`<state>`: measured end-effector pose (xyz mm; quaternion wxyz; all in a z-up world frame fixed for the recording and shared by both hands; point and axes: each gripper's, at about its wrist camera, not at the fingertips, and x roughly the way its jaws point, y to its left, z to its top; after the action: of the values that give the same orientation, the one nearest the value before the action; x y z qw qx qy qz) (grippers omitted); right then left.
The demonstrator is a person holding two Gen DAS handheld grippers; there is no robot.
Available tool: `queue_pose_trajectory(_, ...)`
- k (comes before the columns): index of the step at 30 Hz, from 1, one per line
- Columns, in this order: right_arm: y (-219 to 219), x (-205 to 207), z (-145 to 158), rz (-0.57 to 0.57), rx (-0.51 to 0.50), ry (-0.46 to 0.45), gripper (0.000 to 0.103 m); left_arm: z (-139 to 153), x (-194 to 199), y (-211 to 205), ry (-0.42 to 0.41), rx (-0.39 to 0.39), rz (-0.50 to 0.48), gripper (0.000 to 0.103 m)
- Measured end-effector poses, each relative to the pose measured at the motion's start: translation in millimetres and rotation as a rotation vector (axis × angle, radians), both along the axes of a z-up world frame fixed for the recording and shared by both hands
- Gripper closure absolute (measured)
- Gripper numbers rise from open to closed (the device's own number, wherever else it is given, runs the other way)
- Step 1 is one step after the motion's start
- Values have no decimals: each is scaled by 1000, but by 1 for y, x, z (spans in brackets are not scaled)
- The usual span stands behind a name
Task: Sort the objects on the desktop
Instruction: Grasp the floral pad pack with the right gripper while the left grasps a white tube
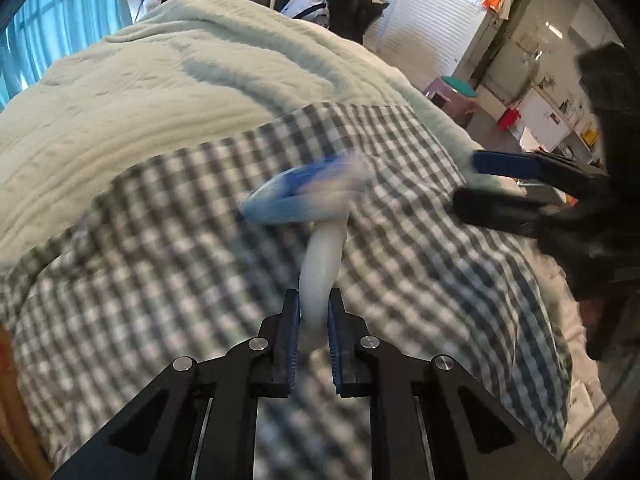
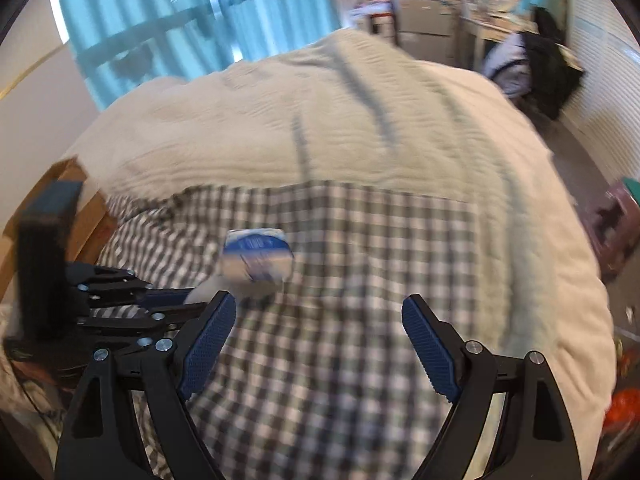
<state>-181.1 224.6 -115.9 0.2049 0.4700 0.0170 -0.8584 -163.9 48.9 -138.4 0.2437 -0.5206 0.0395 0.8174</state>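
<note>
Two covers first: pale blanket (image 1: 168, 92) way back, checked cloth (image 1: 168, 264) up front. Right gripper (image 2: 320, 344) over the checks, jaws spread wide, holding nothing. Left gripper (image 1: 314, 344) pinching the white twisted end of a blue-and-white packet (image 1: 304, 194), blurry, just above the cloth.

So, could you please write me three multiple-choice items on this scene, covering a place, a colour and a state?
1. Where does the checked cloth lie?
A on the pale blanket
B on the floor
C on a chair

2. What colour are the curtains?
A red
B blue
C yellow

3. How is the left gripper?
A open, empty
B out of sight
C shut on the white and blue packet

Key: A, blanket shows around the cloth; B, both panels are blue; C, its pads squeeze the packet's white end.
</note>
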Motion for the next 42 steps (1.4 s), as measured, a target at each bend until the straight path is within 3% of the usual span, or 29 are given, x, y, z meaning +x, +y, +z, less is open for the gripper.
queue_pose_trajectory(7,-54,-9,-10,103,-43,-62,18,2,8,-41,-64,-12,100,91)
queue_pose_trajectory(10,-70,-11,-7,111,-26,-41,18,9,14,-74,-57,24,193,91)
queue_pose_trajectory(12,-77,-15,-8,102,-22,-34,18,11,12,-93,-42,1,259,92)
queue_pose_trajectory(17,-104,-30,-19,119,-11,-60,18,-2,5,-123,-96,52,371,92)
queue_pose_trajectory(21,-124,-47,-31,74,-27,-98,18,-4,6,-130,-86,63,400,92)
queue_pose_trajectory(27,-155,-65,-46,28,134,-26,14,5,2,-137,-24,28,453,92)
queue_pose_trajectory(30,-155,-75,-56,-37,65,-91,13,8,-2,-149,12,27,527,92)
queue_pose_trajectory(33,-158,-82,-64,-79,75,-141,14,7,-5,-157,14,33,569,92)
queue_pose_trajectory(34,-159,-83,-65,-83,86,-142,14,7,-5,-159,14,40,581,92)
queue_pose_trajectory(35,-158,-83,-65,-92,99,-139,23,7,-5,-160,11,41,582,92)
queue_pose_trajectory(42,-133,-63,-40,-112,95,-124,26,16,5,-149,22,57,531,92)
